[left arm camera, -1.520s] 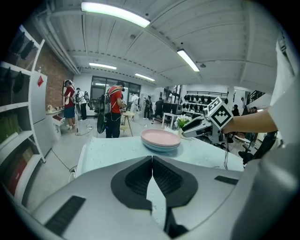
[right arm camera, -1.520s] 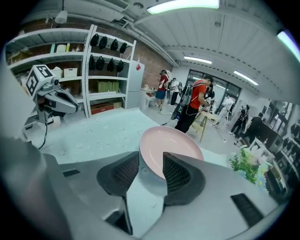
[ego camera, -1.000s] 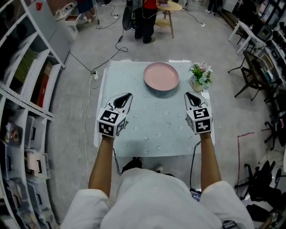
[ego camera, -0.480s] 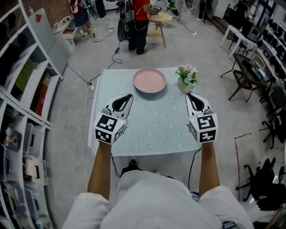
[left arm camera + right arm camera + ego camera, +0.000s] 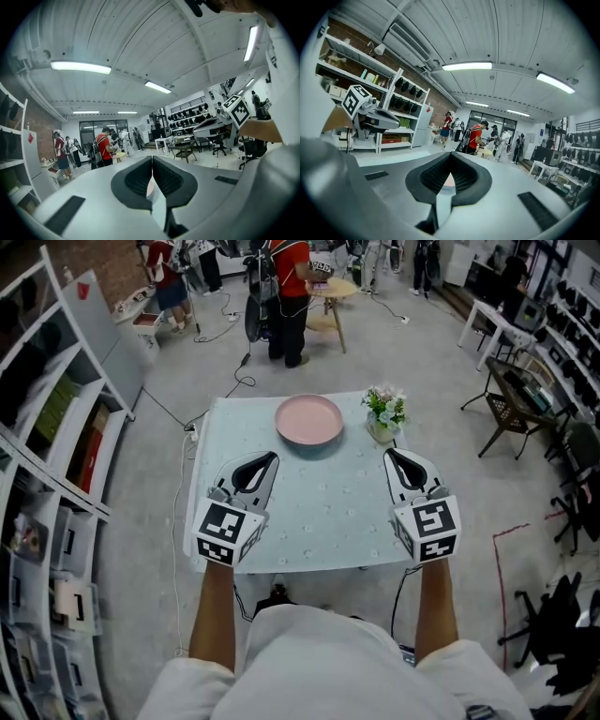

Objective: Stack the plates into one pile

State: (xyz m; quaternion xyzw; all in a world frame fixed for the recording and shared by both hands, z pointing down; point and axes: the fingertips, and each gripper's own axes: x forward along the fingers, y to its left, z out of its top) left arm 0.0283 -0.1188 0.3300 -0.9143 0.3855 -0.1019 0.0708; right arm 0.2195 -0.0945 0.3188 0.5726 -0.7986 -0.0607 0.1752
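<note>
While I hold the left gripper (image 5: 270,458) and right gripper (image 5: 393,455) above the surface (image 5: 309,521), both pairs of jaws are clenched together on nothing. The pink plate (image 5: 308,420) lies just left of the flower pot (image 5: 384,414). My right gripper hangs just nearer me than that pot, my left gripper well to its left.

tablecloth (image 5: 323,491) lies bare and passable up to the pink plate (image 5: 308,419); a flower pot (image 5: 382,424) crowds the plate's right side, its left is free.
</note>
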